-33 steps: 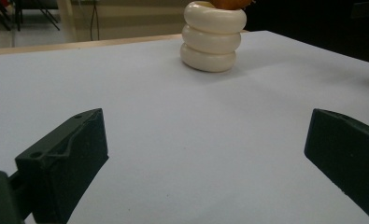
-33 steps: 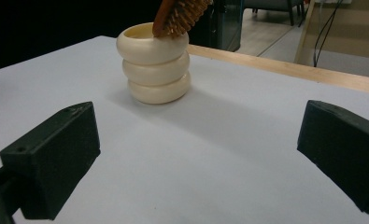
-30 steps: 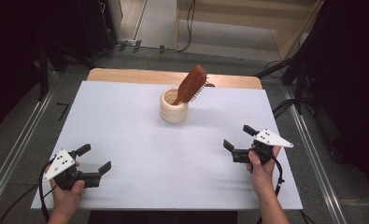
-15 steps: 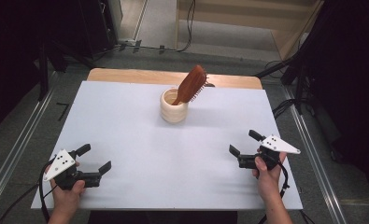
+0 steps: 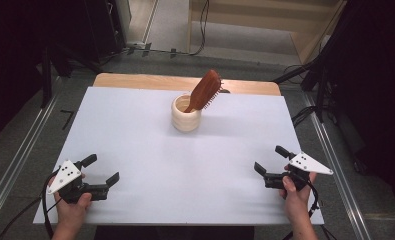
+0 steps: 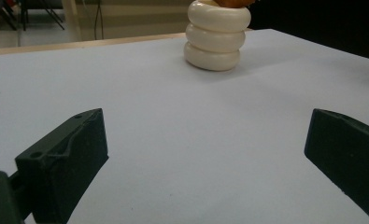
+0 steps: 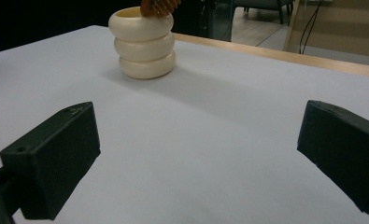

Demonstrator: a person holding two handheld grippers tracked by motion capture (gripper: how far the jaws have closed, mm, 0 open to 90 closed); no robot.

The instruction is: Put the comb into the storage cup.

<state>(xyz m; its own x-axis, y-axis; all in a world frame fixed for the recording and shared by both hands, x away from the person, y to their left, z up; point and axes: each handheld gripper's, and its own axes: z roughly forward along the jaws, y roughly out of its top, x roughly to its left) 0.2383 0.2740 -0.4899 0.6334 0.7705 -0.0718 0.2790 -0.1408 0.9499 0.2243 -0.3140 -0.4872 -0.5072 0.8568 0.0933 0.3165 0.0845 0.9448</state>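
A cream ribbed cup stands at the back middle of the white table. A brown wooden hairbrush leans in it, bristle head up and tilted right. My left gripper rests near the front left corner, open and holding nothing. Near the front right edge, my right gripper is also open with nothing in it. In the left gripper view the cup stands far ahead between the wide-apart jaws. The right gripper view has the cup ahead to the left, with the brush at its rim.
A wooden strip edges the table's far side. Metal rails run along the floor on both sides, and cables lie at the right. Dark stands surround the back corners.
My right gripper has drawn back toward the front edge and slightly to the right. The left gripper, cup and brush have stayed put.
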